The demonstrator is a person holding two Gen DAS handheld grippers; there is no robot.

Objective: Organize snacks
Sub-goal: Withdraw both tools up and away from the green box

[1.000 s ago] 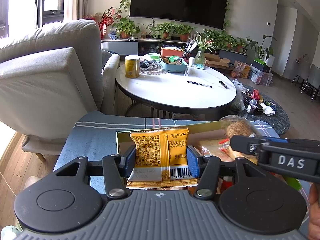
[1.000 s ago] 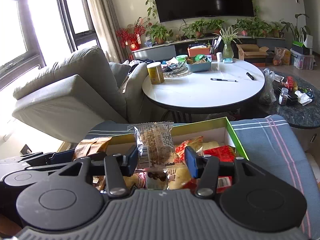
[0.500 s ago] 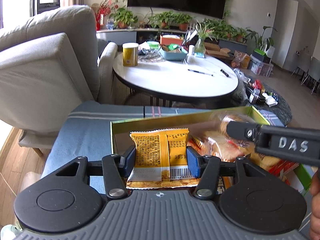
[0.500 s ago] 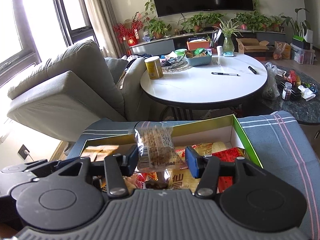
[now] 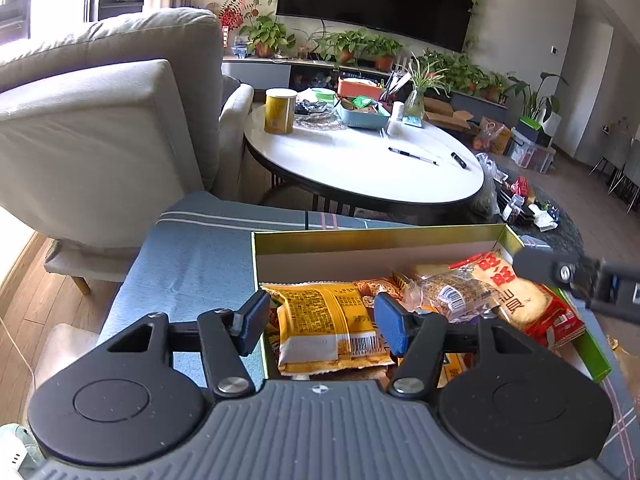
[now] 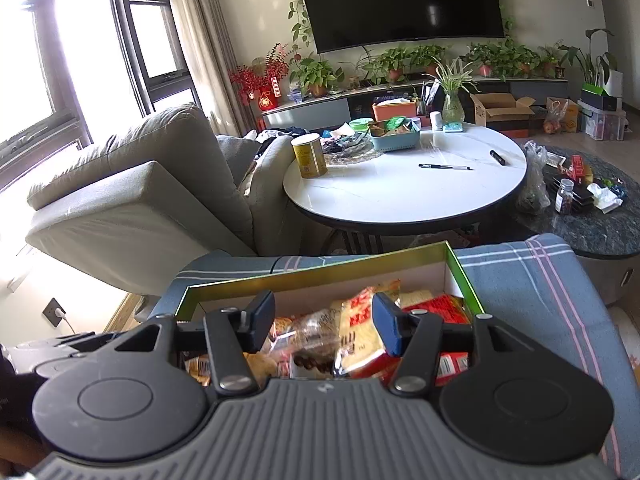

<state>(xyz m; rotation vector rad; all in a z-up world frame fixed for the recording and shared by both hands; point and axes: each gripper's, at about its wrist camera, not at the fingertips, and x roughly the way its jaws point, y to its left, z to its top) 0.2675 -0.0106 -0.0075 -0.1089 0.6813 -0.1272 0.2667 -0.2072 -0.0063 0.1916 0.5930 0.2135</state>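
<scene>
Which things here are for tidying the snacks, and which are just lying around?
For the job:
- box
- yellow packet
- clear packet
- red-and-white packet
- left tool, opening around the yellow packet

Just lying around:
- yellow can
- pen
- blue basket

The box point(image 5: 376, 236) sits on a cushion point(image 5: 192, 256); behind it the table point(image 5: 360, 168), left the armchair point(image 5: 92, 120).
</scene>
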